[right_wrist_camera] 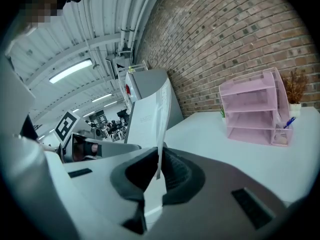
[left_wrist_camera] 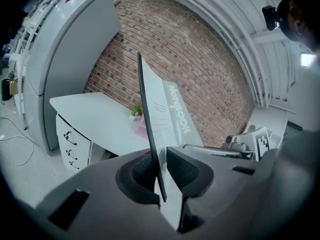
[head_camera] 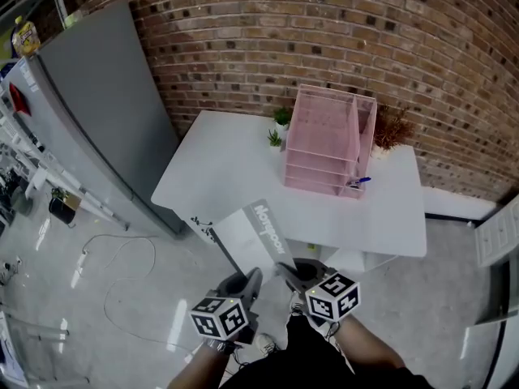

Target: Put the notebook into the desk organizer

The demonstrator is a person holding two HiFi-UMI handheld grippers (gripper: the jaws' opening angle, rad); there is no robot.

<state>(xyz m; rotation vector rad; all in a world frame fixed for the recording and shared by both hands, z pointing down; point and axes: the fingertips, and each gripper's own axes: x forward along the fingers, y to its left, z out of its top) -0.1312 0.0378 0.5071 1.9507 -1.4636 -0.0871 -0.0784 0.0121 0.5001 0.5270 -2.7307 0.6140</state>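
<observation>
A grey notebook (head_camera: 261,235) hangs in the air in front of the white desk (head_camera: 227,177), gripped at its near edge from both sides. My left gripper (head_camera: 253,280) is shut on it, and the cover stands on edge between the pads (left_wrist_camera: 161,134). My right gripper (head_camera: 287,272) is also shut on the notebook (right_wrist_camera: 150,116), with the pages rising out of its jaws. The pink desk organizer (head_camera: 328,140) with open shelves stands at the back of the desk, well beyond both grippers. It also shows at the right of the right gripper view (right_wrist_camera: 255,113).
A tall grey cabinet (head_camera: 93,104) stands left of the desk against the brick wall (head_camera: 324,31). Small potted plants (head_camera: 280,124) and a dried plant (head_camera: 393,128) flank the organizer, and a blue pen (head_camera: 361,181) sits at its side. Cables (head_camera: 122,274) lie on the floor.
</observation>
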